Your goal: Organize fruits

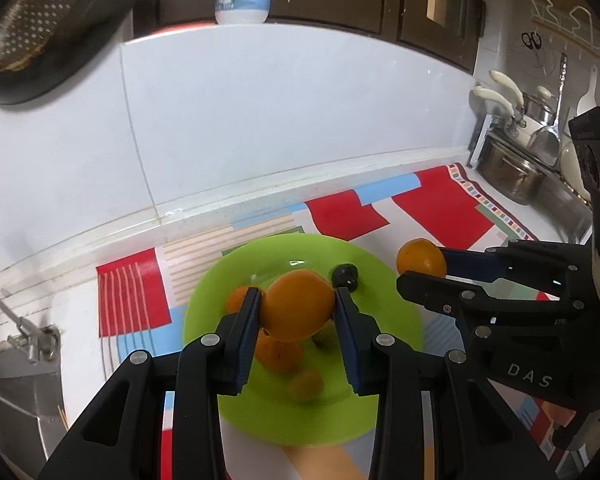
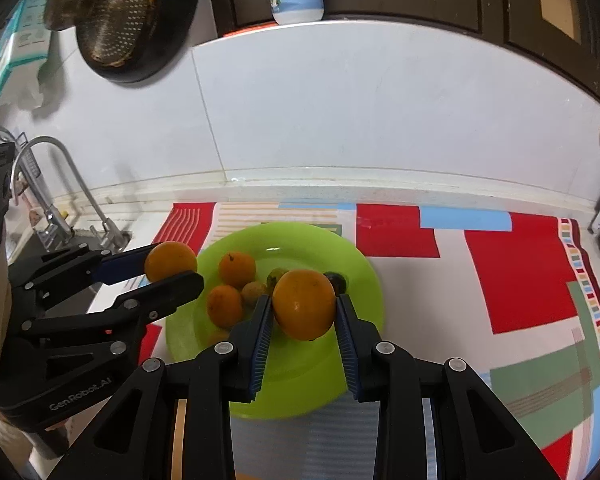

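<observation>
The left gripper (image 1: 296, 310) is clenched on a round orange fruit (image 1: 298, 306) above the glossy lime-green round plate (image 1: 396, 320); the right gripper (image 2: 303, 314) likewise grips a second round orange (image 2: 304, 304) over the plate's middle; three smaller oranges (image 2: 237, 269) and a dark round fruit (image 2: 337, 282) lie on the plate toward 10 to 12 o'clock; bare plate shows at 6 o'clock; the red, blue and white patterned mat (image 2: 512, 280) spreads open toward 3 o'clock; the white tiled wall (image 2: 340, 120) bounds 12.
</observation>
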A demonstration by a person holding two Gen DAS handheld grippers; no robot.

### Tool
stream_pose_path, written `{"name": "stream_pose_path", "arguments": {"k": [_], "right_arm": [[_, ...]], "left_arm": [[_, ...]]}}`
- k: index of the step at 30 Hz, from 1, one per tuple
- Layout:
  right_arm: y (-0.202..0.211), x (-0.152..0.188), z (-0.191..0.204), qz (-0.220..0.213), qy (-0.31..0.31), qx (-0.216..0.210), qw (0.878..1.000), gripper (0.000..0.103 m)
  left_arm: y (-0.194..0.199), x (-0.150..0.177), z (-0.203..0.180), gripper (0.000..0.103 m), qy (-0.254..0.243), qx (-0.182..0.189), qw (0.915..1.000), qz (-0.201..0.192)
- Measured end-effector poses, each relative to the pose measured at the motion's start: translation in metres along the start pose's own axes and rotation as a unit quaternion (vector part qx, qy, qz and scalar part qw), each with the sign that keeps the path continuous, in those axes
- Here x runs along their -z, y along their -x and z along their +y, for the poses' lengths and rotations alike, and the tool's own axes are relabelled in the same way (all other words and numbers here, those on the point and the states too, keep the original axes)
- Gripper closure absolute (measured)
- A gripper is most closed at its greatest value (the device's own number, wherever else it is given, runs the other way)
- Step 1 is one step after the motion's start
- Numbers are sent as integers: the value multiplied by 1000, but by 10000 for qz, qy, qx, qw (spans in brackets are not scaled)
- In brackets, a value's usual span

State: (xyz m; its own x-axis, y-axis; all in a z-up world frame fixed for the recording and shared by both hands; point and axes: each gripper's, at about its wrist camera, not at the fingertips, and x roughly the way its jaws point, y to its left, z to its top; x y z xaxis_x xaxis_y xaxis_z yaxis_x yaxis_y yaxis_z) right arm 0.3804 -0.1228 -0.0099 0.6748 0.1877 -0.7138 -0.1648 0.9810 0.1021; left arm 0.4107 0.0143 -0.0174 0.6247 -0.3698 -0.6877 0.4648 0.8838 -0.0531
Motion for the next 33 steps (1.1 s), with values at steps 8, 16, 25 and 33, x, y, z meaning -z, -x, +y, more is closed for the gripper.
{"name": "stream_pose_path", "arguments": {"k": [8, 16, 25, 33], "right_arm": [[-31, -9, -4, 242, 4, 23, 9997, 71], [-54, -11, -7, 397, -39, 37, 9992, 71], [-43, -8, -11, 349, -122, 273, 9989, 59], [-3, 6, -11, 18, -292, 430, 9986, 59]], "left_arm": [[-32, -10, 10, 67, -11, 52, 9997, 242], [-58, -16, 18, 67, 49, 129, 9987, 499], [-39, -12, 15, 59, 61, 29, 9992, 391], [10, -2, -1, 49, 51, -321, 9994, 120]]}}
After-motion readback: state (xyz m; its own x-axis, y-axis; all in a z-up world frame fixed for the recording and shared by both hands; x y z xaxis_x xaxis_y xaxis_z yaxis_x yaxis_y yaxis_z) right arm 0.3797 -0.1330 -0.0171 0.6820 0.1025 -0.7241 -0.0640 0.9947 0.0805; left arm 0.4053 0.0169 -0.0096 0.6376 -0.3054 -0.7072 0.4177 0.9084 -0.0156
